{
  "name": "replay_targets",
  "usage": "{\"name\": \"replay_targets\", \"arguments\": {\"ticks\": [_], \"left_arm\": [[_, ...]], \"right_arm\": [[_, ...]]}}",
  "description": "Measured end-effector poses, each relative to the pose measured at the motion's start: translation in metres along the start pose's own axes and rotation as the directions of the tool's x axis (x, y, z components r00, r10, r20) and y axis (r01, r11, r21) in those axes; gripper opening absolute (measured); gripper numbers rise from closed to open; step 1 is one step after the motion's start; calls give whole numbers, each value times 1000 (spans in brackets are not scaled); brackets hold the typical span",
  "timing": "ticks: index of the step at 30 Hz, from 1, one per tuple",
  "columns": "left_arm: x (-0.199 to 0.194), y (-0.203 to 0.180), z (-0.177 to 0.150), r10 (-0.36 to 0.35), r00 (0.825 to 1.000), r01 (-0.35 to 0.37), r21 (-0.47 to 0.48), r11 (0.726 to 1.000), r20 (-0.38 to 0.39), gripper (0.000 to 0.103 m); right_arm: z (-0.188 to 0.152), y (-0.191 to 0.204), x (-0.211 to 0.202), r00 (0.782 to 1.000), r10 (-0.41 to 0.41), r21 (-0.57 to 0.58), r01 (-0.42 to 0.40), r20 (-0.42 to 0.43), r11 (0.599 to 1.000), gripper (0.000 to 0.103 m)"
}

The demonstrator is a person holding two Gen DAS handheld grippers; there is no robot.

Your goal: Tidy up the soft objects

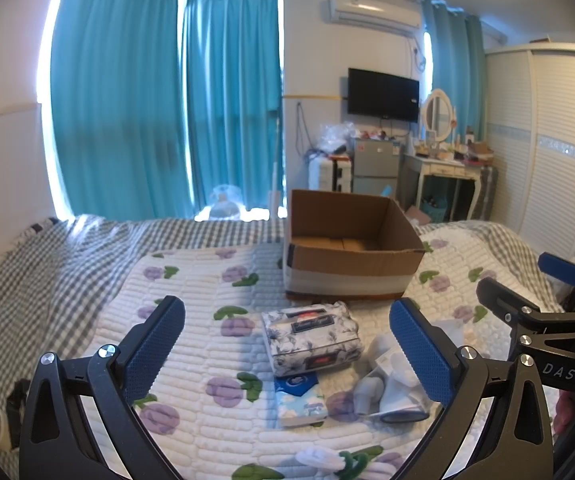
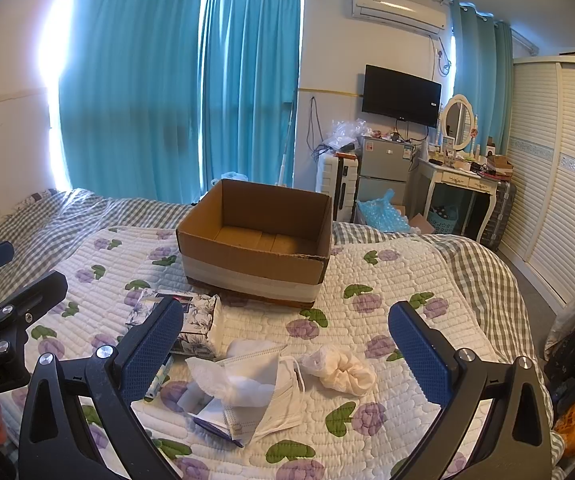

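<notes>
Both sets of jaws stood apart, empty: left gripper (image 1: 287, 344), right gripper (image 2: 285, 346). Tissue pack (image 1: 311, 338), face mask (image 2: 263, 392), scrunchie (image 2: 339, 368) lay on bed (image 2: 387, 280) near cardboard box (image 2: 255, 240).

Both wrist cameras are looking forward, low over the bed (image 1: 191, 280), toward the curtains (image 2: 175, 92); both are sharing the cardboard box (image 1: 347, 256), seen near, from side-by-side positions.
</notes>
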State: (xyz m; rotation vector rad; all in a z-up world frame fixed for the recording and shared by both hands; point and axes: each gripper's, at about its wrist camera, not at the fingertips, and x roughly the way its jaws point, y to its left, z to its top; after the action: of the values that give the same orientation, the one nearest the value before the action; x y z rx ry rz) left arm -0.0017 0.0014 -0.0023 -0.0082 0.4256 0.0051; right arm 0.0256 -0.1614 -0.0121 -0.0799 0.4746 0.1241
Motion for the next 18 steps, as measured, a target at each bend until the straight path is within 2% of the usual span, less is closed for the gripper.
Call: {"name": "replay_targets", "arguments": {"ticks": [18], "left_arm": [[1, 1, -1, 2, 1000, -2, -1, 1000, -2, 103]], "right_arm": [[0, 1, 0, 1000, -1, -3, 1, -3, 1000, 103]]}}
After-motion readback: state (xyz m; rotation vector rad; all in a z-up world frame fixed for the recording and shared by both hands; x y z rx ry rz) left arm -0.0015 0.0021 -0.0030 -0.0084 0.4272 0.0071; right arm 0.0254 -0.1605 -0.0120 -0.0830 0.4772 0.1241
